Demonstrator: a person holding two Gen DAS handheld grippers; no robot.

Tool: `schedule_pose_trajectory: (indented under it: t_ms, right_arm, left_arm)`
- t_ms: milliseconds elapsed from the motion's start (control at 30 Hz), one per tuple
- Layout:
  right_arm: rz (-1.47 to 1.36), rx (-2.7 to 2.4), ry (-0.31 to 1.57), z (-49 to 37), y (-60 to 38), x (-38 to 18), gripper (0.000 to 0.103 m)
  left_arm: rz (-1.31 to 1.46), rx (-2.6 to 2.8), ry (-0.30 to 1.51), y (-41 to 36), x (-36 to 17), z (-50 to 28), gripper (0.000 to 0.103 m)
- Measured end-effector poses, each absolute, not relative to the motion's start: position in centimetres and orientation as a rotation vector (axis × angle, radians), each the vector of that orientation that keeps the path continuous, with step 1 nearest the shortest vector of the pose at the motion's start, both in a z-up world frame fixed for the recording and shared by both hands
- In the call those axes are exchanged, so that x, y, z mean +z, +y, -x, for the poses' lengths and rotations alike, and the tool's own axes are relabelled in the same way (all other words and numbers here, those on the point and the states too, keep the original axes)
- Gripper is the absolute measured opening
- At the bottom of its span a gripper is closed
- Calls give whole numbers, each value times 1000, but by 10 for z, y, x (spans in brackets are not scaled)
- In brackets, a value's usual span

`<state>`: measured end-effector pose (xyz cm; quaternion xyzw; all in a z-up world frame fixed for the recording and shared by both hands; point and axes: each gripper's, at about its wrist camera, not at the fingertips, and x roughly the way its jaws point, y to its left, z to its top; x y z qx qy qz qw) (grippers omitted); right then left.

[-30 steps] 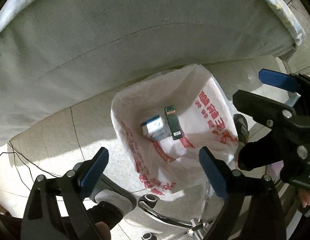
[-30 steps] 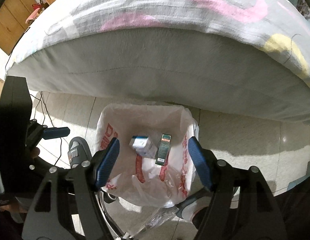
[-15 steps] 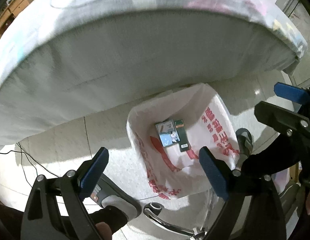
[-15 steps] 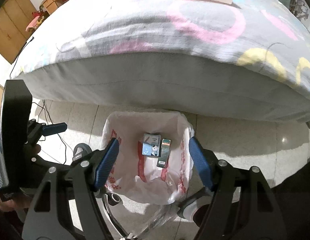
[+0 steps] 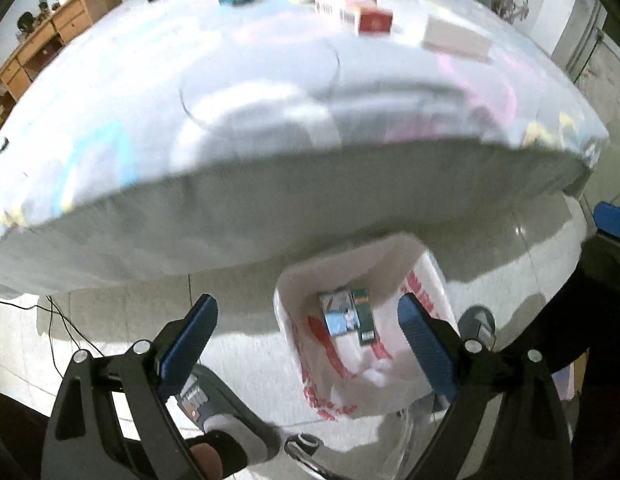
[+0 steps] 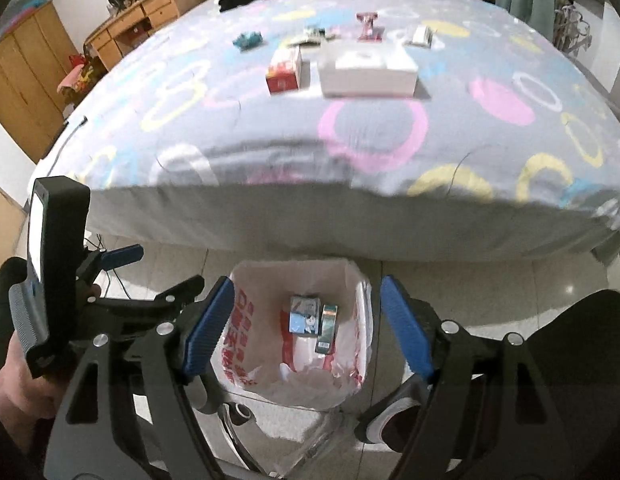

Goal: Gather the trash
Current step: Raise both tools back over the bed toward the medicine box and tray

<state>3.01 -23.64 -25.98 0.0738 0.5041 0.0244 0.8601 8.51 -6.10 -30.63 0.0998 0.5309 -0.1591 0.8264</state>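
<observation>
Two small cartons, a pale blue-and-white box (image 6: 304, 315) and a narrow dark green box (image 6: 327, 328), already lie side by side at the bottom of the white plastic bag with red print (image 6: 245, 320), which stands open on the tiled floor just in front of the bed's near edge. More trash waits up on the grey bedsheet with coloured rings (image 6: 374, 128): a red-and-white carton (image 6: 284, 70), a flat white rectangular box (image 6: 368, 68) right beside it, and smaller bits farther back that are too blurred to name.

The right gripper (image 6: 303, 330) hangs above the bag with its blue pads spread wide and nothing between them; its jaws have just been opening a little further. The left gripper (image 5: 307, 346) is likewise spread wide and empty, to the bag's left side in its own view.

Judged from here, the main risks are these. The bag is soft and unsupported, so a carton dropped from height or off-centre could catch the rim, fold the mouth shut or tip the bag over. The two grippers sit near each other over the bag and could knock together when both head for the bed. The white box looks broad, perhaps too broad for a secure pinch, and the sheet could bunch under the pads.
</observation>
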Motion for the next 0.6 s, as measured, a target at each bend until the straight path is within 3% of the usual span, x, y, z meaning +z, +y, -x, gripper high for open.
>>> schedule_pose_trajectory:
  t_ms: [600]
  right_arm:
    - [-144,-17,856,-55,-269,-159,78]
  left_arm:
    - [-126,-313,911,-68,-197,-133,92]
